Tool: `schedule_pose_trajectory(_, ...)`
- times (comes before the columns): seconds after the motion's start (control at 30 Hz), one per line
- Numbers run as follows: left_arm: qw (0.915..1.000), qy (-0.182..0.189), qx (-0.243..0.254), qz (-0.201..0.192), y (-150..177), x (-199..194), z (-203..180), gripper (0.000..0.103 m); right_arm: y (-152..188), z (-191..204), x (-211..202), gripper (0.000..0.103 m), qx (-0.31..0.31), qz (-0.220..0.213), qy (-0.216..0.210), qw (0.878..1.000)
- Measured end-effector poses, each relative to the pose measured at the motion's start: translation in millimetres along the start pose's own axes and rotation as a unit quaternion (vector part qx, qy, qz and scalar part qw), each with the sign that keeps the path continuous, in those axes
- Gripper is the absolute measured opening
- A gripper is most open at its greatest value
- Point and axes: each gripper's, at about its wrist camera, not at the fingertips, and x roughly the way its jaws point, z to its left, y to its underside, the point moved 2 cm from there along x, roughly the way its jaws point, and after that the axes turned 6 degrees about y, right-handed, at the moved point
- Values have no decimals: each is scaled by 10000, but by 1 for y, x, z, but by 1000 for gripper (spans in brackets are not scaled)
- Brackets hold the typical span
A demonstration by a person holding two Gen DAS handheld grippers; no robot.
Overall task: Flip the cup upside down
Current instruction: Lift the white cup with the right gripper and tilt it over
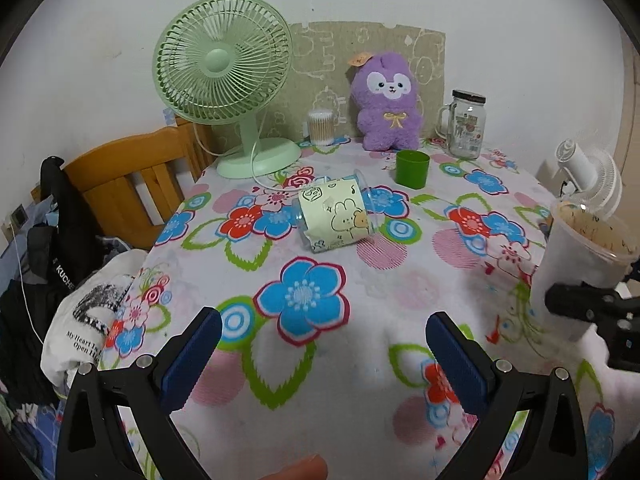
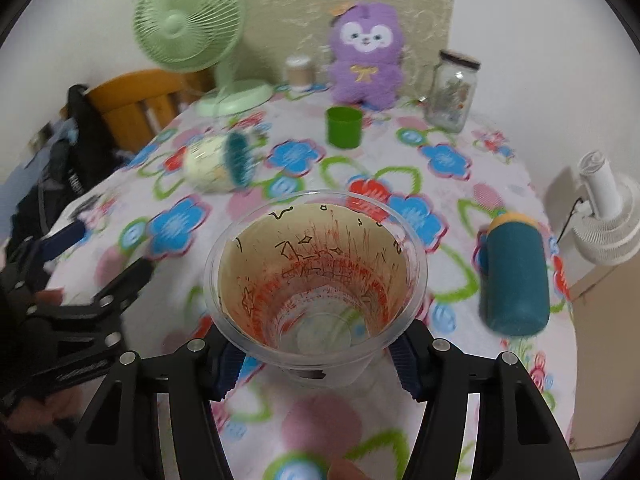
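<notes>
Between the right gripper fingers, bottom-centre of right wrist view, sits the clear cup, mouth up and tipped twd camera; blue pads clamp its lower wall both sides. Left gripper spread wide w/ nothing in it, over the floral tablecloth. Same cup shows at right edge of left view, upright.

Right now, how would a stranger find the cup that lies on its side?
Start at the green fan at the table's back left. In front of its base, on the flowered cloth, lies the tipped cup. Only it lies down and wears a pale yellow bunny label.
</notes>
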Motion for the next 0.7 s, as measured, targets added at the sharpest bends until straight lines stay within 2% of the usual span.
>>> schedule_pose_trajectory(0.13, 9999, 33, -137, -15, 10, -10, 5, 103, 13, 6, -15, 65, 151, 319, -244, 9991)
schedule_pose_trajectory(0.33, 9999, 39, -139, -35, 22, -25, 7, 103, 36, 17, -25, 65, 190, 676, -198, 9973)
schedule_pose_trajectory(0.7, 9998, 182, -112, -41, 34, -39, -1, 103, 71, 18, -30, 65, -247, 1674, -176, 9854)
